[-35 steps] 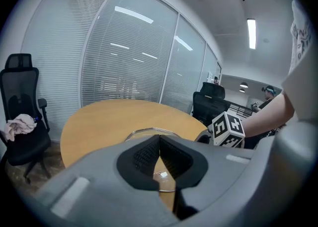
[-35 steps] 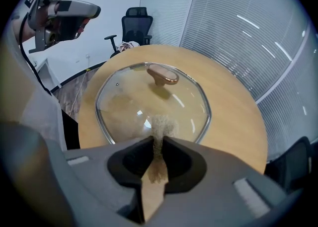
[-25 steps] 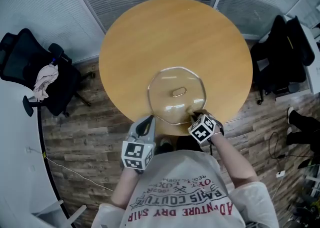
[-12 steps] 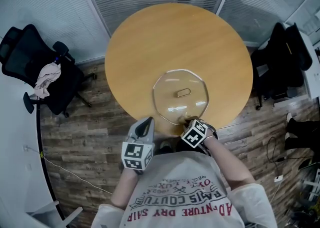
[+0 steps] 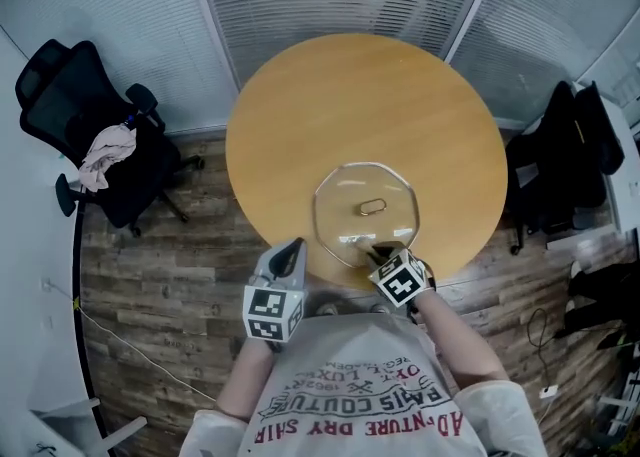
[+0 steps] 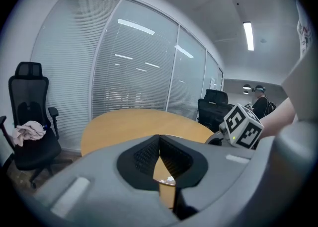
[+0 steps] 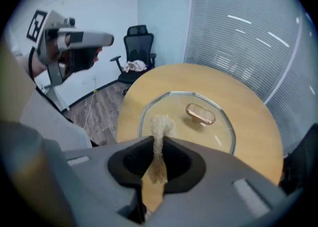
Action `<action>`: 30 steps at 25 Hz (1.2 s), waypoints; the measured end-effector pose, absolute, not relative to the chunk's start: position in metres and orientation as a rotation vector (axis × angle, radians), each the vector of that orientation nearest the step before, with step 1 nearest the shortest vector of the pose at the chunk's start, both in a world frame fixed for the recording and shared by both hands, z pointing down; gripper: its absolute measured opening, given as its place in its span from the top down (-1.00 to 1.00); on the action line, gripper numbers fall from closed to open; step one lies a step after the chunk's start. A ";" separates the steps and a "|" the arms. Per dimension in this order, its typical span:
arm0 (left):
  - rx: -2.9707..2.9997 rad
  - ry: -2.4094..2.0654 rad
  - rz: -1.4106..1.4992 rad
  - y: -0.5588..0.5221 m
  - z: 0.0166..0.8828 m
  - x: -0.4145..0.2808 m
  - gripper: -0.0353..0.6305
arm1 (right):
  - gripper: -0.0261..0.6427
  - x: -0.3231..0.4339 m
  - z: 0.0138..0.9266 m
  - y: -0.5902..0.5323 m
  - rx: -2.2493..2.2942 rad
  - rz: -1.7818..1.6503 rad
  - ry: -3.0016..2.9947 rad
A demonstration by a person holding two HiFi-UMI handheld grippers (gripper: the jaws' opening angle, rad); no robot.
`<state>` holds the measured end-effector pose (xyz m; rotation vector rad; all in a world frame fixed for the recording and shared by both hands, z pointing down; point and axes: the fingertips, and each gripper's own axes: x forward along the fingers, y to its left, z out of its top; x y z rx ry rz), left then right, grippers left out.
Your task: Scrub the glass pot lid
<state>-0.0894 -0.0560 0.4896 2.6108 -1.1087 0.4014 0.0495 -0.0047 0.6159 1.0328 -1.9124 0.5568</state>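
The right gripper's [image 7: 158,144] fingers [image 7: 130,163] pinch a tan scrub pad [image 7: 160,126], whose frayed tip sticks out past them. Only the right gripper view shows this grip. In the head view the right gripper [image 5: 385,257] and its marker cube cover the pad. The pad's tip lies over the near rim of the glass pot lid [image 7: 174,109]; whether it touches the glass cannot be told.

The left gripper's [image 6: 159,144] fingers [image 6: 144,156] are pressed together with nothing between them. Its own view also catches the right gripper's cube off to the right. The head view places the left gripper [image 5: 285,260] just off the near edge of the round wooden surface [image 5: 340,95], apart from the lid.

The lid [image 5: 345,210] lies flat on the near part of the surface. It is clear and many-sided with a thin metal rim, and a copper-coloured handle [image 7: 200,114] stands up at its centre. Ceiling lights reflect in the glass.
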 end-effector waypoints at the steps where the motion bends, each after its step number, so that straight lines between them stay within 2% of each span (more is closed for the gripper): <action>1: 2.615 -1.114 0.404 -0.055 0.487 -0.086 0.87 | 0.77 0.054 0.606 -0.009 1.085 0.585 -1.951; 6: 2.691 -1.126 0.461 -0.053 0.468 -0.056 0.87 | 0.77 0.089 0.557 -0.030 1.282 0.536 -2.079; 15: 2.737 -1.145 0.358 -0.050 0.420 0.017 0.87 | 0.77 0.162 0.464 -0.037 1.509 0.327 -2.312; 21: 2.715 -1.194 0.326 -0.047 0.406 0.039 0.87 | 0.77 0.190 0.397 -0.034 1.595 0.202 -2.515; 30: 2.756 -1.240 0.259 -0.045 0.369 0.056 0.87 | 0.77 0.217 0.372 -0.030 1.726 0.112 -2.523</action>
